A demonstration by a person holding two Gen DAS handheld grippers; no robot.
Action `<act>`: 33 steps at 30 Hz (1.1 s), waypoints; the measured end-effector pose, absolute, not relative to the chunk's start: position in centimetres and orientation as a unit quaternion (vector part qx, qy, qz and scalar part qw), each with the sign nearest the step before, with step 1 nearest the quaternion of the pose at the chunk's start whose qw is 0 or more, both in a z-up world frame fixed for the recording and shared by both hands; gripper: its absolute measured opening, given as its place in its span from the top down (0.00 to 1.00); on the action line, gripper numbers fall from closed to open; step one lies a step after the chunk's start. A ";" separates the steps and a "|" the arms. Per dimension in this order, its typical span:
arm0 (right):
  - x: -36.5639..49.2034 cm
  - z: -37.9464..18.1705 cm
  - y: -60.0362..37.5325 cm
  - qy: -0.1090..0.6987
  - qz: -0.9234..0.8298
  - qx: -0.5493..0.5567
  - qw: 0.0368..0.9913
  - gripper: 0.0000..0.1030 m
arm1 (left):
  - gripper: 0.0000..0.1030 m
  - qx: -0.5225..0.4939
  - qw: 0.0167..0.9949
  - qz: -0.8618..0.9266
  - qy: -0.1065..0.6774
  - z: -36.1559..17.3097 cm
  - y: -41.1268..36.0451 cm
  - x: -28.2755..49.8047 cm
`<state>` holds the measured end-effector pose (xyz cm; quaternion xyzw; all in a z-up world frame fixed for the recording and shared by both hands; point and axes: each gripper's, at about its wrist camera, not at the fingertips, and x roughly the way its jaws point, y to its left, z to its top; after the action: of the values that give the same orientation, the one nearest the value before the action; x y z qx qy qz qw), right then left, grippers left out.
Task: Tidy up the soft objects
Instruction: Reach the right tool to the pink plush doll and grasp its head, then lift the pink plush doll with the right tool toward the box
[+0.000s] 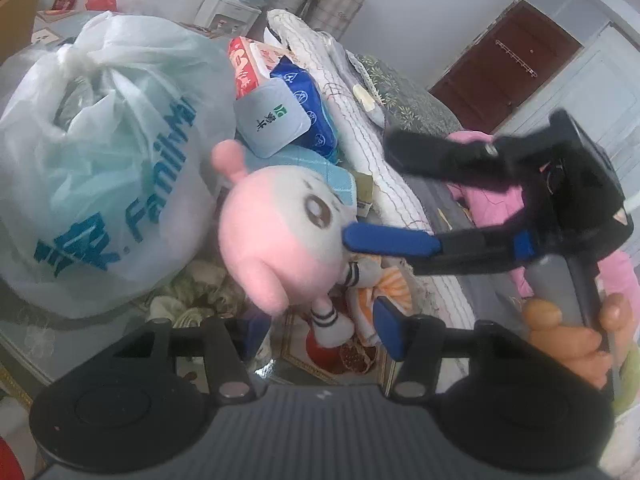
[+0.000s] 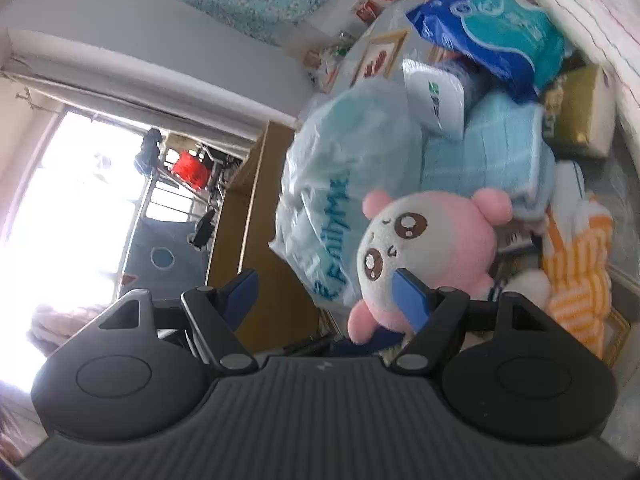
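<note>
Left wrist view: pink-and-white round-headed plush doll (image 1: 280, 236) sits among clutter beside tied white plastic bag (image 1: 100, 152). Right tongs (image 1: 384, 204) spread, one blue pad touching doll's face, nearer. Left tongs (image 1: 320, 336) spread, below doll. Doll's long axis head-up, feet toward left tongs.

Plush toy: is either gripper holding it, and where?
Nothing clearly. Right gripper open, pad on plush toy face; left gripper straddles its legs, grip unclear.

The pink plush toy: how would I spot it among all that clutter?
Find the big white plastic bag with teal lettering. Beside it is the pink plush toy: round white face, brown eyes, pink ears, unlike the packets and cloths around it.
</note>
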<state>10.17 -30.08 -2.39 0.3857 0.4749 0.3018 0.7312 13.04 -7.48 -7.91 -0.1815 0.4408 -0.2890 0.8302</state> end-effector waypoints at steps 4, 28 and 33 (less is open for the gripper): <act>10.1 -0.9 -31.0 0.449 0.286 0.355 0.768 0.26 | 0.46 -0.185 0.836 -0.275 0.438 -8.2 -7.1 13.1; 11.7 -1.2 -28.7 0.440 0.249 0.243 0.828 0.30 | 0.49 -0.133 0.877 -0.231 0.400 -5.5 -8.0 12.2; 10.3 3.6 -27.2 0.397 0.277 0.235 0.843 0.30 | 0.49 -0.124 0.899 -0.220 0.357 -1.2 -6.0 10.2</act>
<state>10.29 -27.17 3.59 0.2350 0.3974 0.2766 0.8428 10.18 -6.03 -1.18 -0.1238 0.3572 -0.2199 0.8993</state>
